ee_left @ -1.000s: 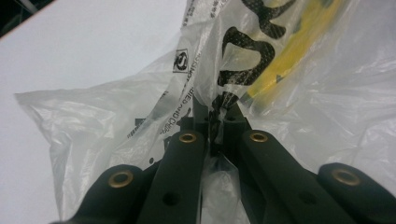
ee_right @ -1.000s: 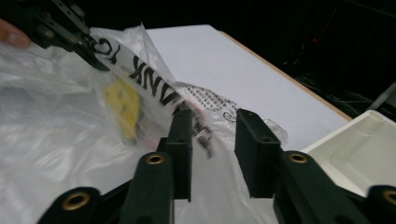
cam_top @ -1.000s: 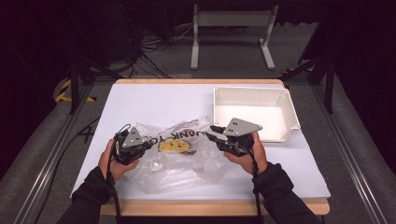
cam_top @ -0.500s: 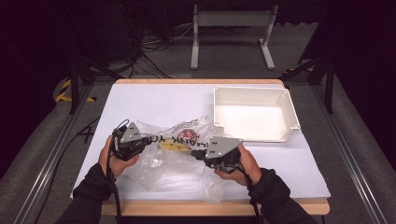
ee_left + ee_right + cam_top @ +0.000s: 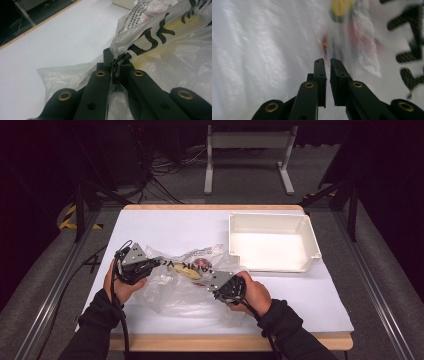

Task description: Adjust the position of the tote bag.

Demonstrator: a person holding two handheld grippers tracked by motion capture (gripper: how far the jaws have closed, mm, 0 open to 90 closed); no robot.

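The desk point(image 5: 165, 222), white-topped with a wooden rim, lies bare across its far left half and along the near right edge. A white tray point(image 5: 272, 220) sits at the far right, well apart from both hands, its near left corner close to the bag. The clear plastic bag point(image 5: 175, 290), printed with black letters, lies crumpled at the near centre between the hands; a yellow item point(image 5: 187, 271) shows inside it.

The left tool point(image 5: 115, 65) is pinched tight on a gathered fold at the bag's left end. The right tool point(image 5: 327, 65) rests over the bag's right part; its jaws have just been closing and stand a narrow slit apart. The blur hides whether film lies between them.
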